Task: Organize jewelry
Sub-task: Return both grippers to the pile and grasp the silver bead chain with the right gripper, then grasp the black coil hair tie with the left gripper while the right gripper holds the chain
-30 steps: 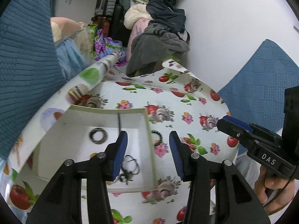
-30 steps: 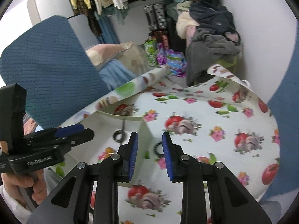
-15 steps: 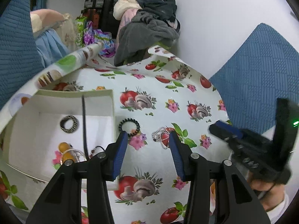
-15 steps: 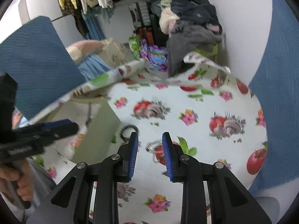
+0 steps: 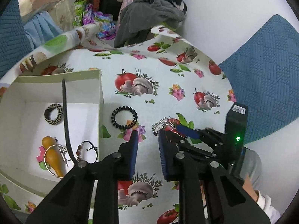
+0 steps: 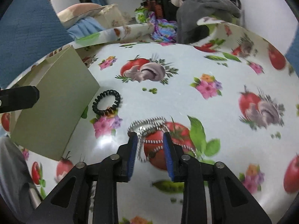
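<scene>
A silver ball-chain necklace (image 6: 147, 123) lies in a heap on the patterned tablecloth. My right gripper (image 6: 149, 136) is low over it, its jaws opening, with chain loops lying loose between the blue pads. A black spiral hair tie (image 5: 123, 118) rests just left of the chain, beside the white box (image 5: 100, 100). My left gripper (image 5: 148, 136) hovers near the hair tie and the necklace (image 5: 158, 126), its jaws closing on nothing. One blue finger of the right gripper (image 5: 186, 133) shows beside it.
The box holds a patterned ring (image 5: 53, 113), a metal bangle over an orange piece (image 5: 52, 155), a bead bracelet (image 5: 82, 149) and a black divider (image 5: 65, 121). Blue cushions (image 5: 265, 74) flank the table. Clothes (image 5: 149, 13) are piled behind it.
Both grippers have come down and moved right, from over the box to the loose pieces. The left jaws have narrowed. The right jaws have widened a little around the necklace.
</scene>
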`<state>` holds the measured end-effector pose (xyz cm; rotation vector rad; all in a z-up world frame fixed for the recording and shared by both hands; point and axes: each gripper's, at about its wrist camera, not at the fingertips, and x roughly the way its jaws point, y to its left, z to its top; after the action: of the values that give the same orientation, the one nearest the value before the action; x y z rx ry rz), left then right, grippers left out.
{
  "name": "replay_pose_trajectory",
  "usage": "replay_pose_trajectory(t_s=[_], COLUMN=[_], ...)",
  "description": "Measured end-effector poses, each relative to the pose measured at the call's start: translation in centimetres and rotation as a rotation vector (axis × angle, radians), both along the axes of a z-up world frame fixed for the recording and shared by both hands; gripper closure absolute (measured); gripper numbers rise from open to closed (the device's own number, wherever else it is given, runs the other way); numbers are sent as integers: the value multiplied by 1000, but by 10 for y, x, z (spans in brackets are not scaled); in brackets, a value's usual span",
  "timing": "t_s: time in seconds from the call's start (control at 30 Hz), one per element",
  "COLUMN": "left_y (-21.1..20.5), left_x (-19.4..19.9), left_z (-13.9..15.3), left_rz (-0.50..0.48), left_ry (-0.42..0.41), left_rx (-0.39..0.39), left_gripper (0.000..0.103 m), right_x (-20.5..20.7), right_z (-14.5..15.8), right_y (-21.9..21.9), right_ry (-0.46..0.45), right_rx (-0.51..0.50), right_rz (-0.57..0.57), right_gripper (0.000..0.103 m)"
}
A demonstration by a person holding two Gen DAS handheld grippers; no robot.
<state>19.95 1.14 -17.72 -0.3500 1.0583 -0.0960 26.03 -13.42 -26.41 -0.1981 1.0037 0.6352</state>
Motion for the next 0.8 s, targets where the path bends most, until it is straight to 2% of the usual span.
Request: replay_pose_trajectory(t_s=[0.07, 0.13, 0.17, 0.27, 0.33, 0.43, 0.47, 0.53, 0.6, 0.8], left_y=[-1, -1, -1, -2, -6, -13, -16, -20, -23, -33], left_x=[5, 8, 10, 18, 23, 31, 35, 41, 48, 72], left_z=[-2, -4, -4, -6, -8, -13, -15, -18, -21, -33], left_rz=[1, 0, -1, -9, -20, -41, -52, -63, -68, -82], left_ry=[12, 20, 22, 40, 57, 89, 101, 118, 145, 226], left_rx=[10, 11, 11, 21, 35, 54, 63, 76, 86, 121], left_gripper=[80, 80, 80, 80, 80, 80, 80, 80, 80, 80], right_x=[4, 7, 8, 7, 2, -1, 1, 8, 11, 15], right_z=[-7, -14, -14, -16, -19, -21, -21, -22, -21, -21], right_y=[5, 8, 9, 14, 18, 18, 16, 6, 1, -5], right_ry=[-6, -19, -34, -50, -92, -121, -122, -87, -84, -50], right_rx=[1, -7, -9, -32, -91, -130, -132, -94, -87, -67], right_rz=[19, 21, 23, 41, 62, 59, 47, 11, -9, -33], right_gripper=[70, 63, 56, 56, 57, 65, 74, 78, 91, 95])
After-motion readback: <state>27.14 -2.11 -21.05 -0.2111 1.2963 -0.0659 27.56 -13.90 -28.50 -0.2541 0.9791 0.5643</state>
